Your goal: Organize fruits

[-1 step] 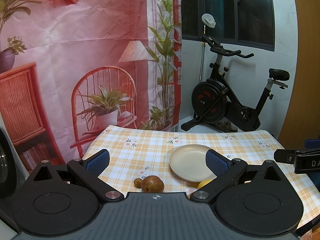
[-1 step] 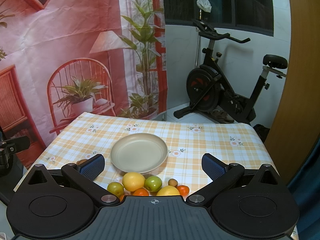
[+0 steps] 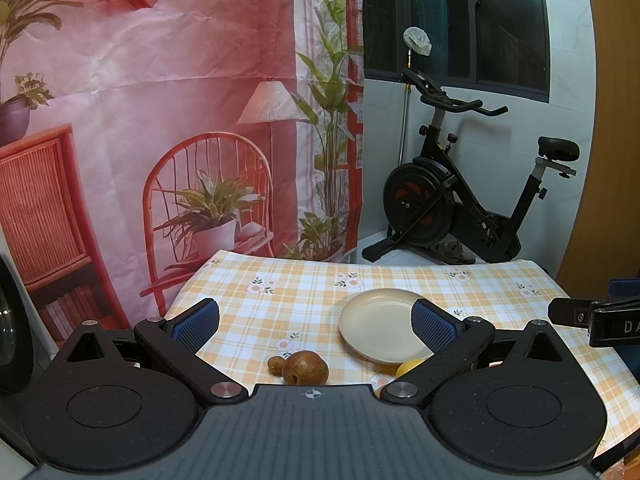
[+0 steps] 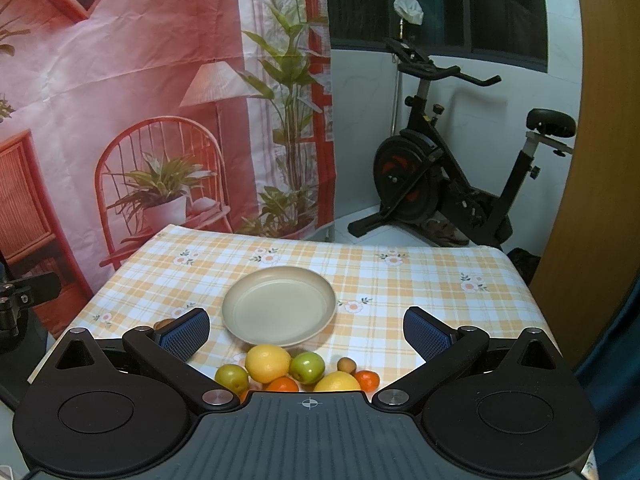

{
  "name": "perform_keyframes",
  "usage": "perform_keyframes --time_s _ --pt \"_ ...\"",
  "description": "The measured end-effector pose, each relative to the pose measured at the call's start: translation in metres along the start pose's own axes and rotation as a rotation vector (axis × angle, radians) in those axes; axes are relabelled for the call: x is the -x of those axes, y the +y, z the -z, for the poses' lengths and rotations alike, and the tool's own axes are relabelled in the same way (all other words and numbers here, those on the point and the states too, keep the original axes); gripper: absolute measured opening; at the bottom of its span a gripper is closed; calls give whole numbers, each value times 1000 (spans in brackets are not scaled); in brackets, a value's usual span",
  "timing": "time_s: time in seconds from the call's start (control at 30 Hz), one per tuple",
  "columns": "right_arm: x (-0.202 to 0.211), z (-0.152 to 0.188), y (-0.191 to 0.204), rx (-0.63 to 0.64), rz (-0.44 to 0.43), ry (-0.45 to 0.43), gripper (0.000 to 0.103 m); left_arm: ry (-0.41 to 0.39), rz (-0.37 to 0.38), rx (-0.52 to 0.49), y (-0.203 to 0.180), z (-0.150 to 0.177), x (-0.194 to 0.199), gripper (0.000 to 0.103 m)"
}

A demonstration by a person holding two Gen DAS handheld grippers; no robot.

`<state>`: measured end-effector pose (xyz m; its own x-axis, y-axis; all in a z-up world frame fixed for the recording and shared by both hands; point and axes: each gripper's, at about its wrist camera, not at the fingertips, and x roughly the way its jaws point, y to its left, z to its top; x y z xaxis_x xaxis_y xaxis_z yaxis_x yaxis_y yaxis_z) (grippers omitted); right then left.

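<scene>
An empty cream plate sits mid-table on the checked cloth; it also shows in the left wrist view. In front of it lie a lemon, a green apple, another green fruit, a second lemon, two oranges and a small brown fruit. My right gripper is open and empty just above them. My left gripper is open and empty over a brown pear-like fruit and a small brown fruit.
The table has edges at left, right and far side. A printed backdrop hangs behind it. An exercise bike stands behind the right far corner. The right gripper's body shows at the left view's right edge.
</scene>
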<state>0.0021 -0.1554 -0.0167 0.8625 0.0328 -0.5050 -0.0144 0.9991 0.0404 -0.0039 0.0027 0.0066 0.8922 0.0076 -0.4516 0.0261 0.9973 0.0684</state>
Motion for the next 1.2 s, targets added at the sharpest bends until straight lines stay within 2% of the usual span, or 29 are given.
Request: perform_keyframes --time_s 0.23,0.4,0.63,0.87,1.2 --pt "-2 1 -5 -7 -10 -2 103 18 -10 -3 0 2 -8 103" --pt "-11 10 -5 6 -17 -8 103 41 -59 5 6 4 -19 103" --pt "-26 21 -8 -14 -44 2 103 79 -61 67 30 7 -37 103" --pt "-43 25 -17 -37 -48 -25 103 109 -74 73 35 8 -55 103" --pt "-96 9 -51 -54 -105 -22 103 139 -120 70 29 -10 -114 102"
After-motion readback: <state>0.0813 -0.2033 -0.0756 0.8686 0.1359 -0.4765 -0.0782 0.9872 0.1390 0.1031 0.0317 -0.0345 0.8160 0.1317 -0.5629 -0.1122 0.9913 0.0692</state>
